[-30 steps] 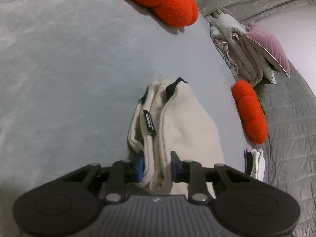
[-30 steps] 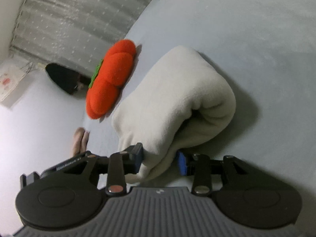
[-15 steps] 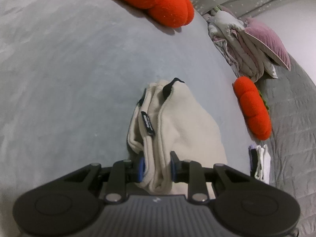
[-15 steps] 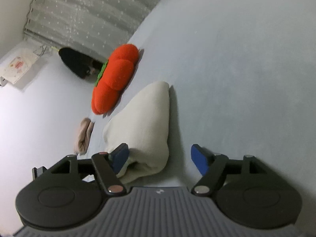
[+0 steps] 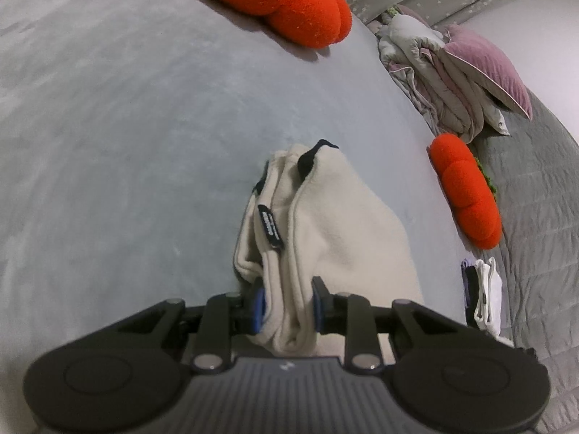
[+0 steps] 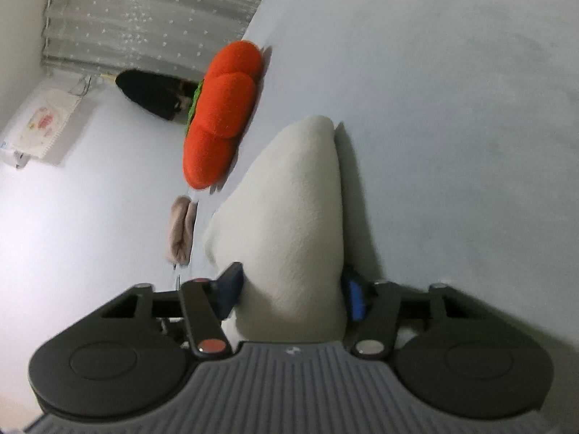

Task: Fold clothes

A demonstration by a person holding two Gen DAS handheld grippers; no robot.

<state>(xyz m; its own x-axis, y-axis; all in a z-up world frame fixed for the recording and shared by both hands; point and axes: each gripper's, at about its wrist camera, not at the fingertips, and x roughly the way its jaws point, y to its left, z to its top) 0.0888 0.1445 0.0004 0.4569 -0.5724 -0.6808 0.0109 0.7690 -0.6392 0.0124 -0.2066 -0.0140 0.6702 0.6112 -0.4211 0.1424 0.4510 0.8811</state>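
Note:
A cream fleece garment (image 5: 336, 228), folded into a thick bundle with black trim and a black label, lies on the pale grey bed surface (image 5: 126, 126). My left gripper (image 5: 287, 305) is shut on the bundle's layered near edge. In the right wrist view the same cream garment (image 6: 289, 217) shows as a rounded fold. My right gripper (image 6: 291, 291) is closed around that thick fold, with both blue pads touching the fabric. The part of the bundle under each gripper body is hidden.
A large orange plush cushion (image 5: 275, 0) lies at the far side, and a smaller one (image 5: 466, 191) to the right. Folded quilts and a mauve pillow (image 5: 466, 72) sit behind it. Small folded clothes (image 5: 485, 296) rest near the grey quilted cover. A curtain (image 6: 144, 11) hangs on the left.
My right gripper let go of the garment's edge, opened wide, then closed again around the thicker fold. The bundle now lies flatter and narrower. The left gripper kept its hold.

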